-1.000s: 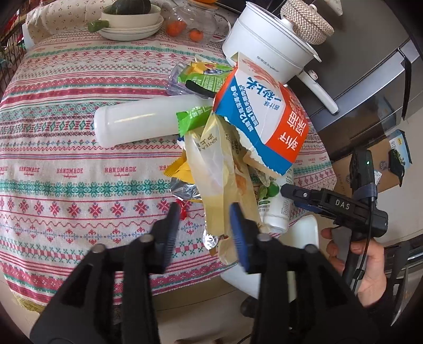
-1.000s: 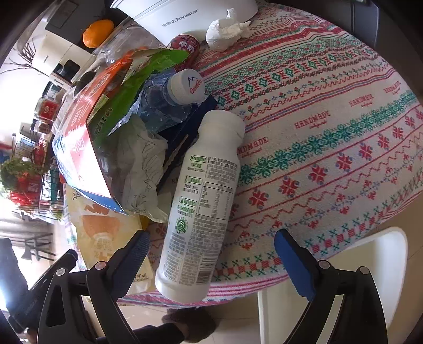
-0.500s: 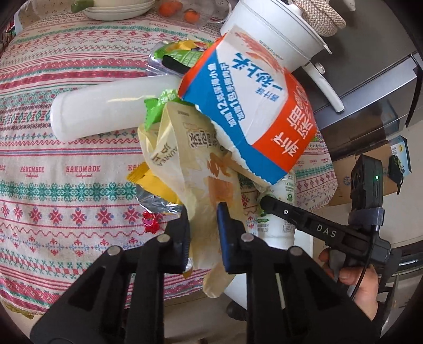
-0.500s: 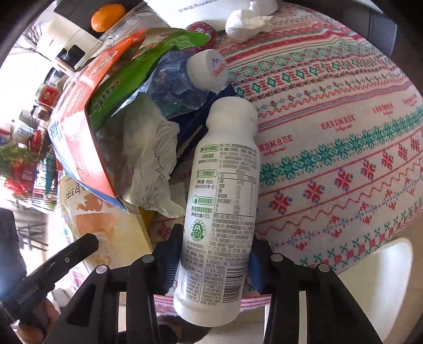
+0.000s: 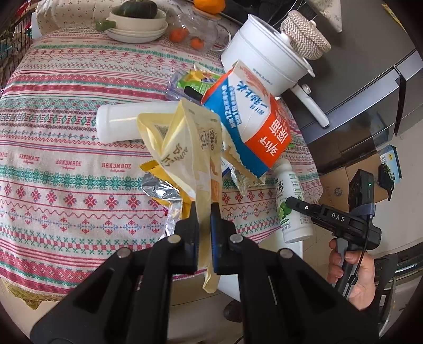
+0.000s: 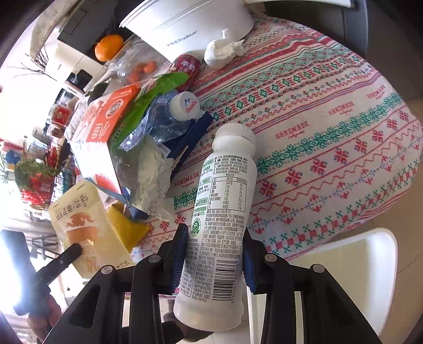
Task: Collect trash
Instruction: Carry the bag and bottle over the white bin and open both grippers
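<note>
A pile of trash lies at the table's edge. My left gripper (image 5: 204, 225) is shut on a pale yellow snack bag (image 5: 190, 148) and holds it lifted above the pile. The bag also shows in the right wrist view (image 6: 84, 227). My right gripper (image 6: 215, 254) is shut on a white drink bottle (image 6: 222, 211) with a green label, raised off the cloth; it also shows in the left wrist view (image 5: 289, 206). A blue, white and orange carton (image 5: 251, 119) lies in the pile, with another white bottle (image 5: 121, 123), a crushed clear bottle (image 6: 169, 119) and a silver foil wrapper (image 5: 161, 190).
A white electric pot (image 5: 267, 63) stands at the back right. A crumpled tissue (image 6: 222, 51) and a red can (image 6: 187, 66) lie near it. Stacked bowls with a squash (image 5: 137, 23) and a glass jar of oranges (image 5: 193, 37) stand at the back. A white chair (image 6: 351, 267) stands below the table edge.
My left gripper has shut on the yellow bag and lifted it off the pile. My right gripper has shut on the white drink bottle and raised it.
</note>
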